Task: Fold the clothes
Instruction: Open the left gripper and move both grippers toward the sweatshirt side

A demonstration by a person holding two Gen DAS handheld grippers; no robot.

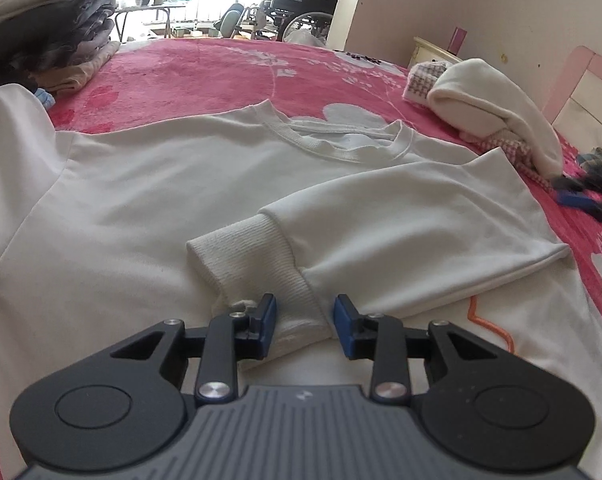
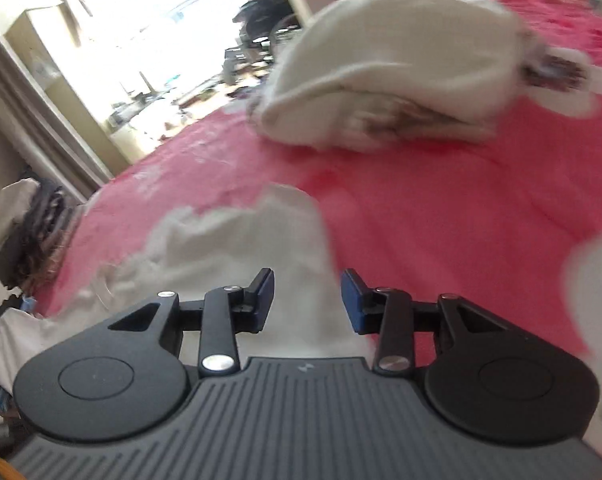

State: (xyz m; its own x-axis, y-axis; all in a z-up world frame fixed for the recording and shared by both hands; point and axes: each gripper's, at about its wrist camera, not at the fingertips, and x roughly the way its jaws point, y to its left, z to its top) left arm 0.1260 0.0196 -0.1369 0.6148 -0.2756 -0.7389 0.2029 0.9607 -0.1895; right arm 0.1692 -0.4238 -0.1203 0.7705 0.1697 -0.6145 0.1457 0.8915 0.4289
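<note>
Sweatshirt (image 1: 161,200): white, lying flat and face up across the middle of the left wrist view, filling most of the frame on a pink floral bedspread (image 1: 221,68); ribbed collar sitting upper centre.
Sleeve (image 1: 401,220): one sleeve is lying folded across the chest, running from the right edge down to centre.
Cuff (image 1: 257,260): ribbed, angling toward the lower centre; its end is lying between the blue pads.
Left gripper (image 1: 305,322): hovering low over the cuff, jaws standing apart; pads are flanking the cuff end with a gap on each side, not pinching it.
Right gripper (image 2: 307,298): jaws standing apart, nothing clamped; white cloth is showing behind and between the fingers, but blur makes contact impossible to judge.
Left view only: a stack (image 1: 49,28) of folded clothes sitting upper left; an orange cord (image 1: 493,320) lying on the sweatshirt's lower right; a wheelchair (image 1: 301,0) standing past the bed at top; a dark blurred gripper showing at the right edge.
Right view only: heavily smeared; a crumpled white edge of the sweatshirt (image 2: 229,240) lying at centre left.
Both views: a cream bundle (image 2: 389,64) of unfolded clothes resting on the bedspread, upper right.
</note>
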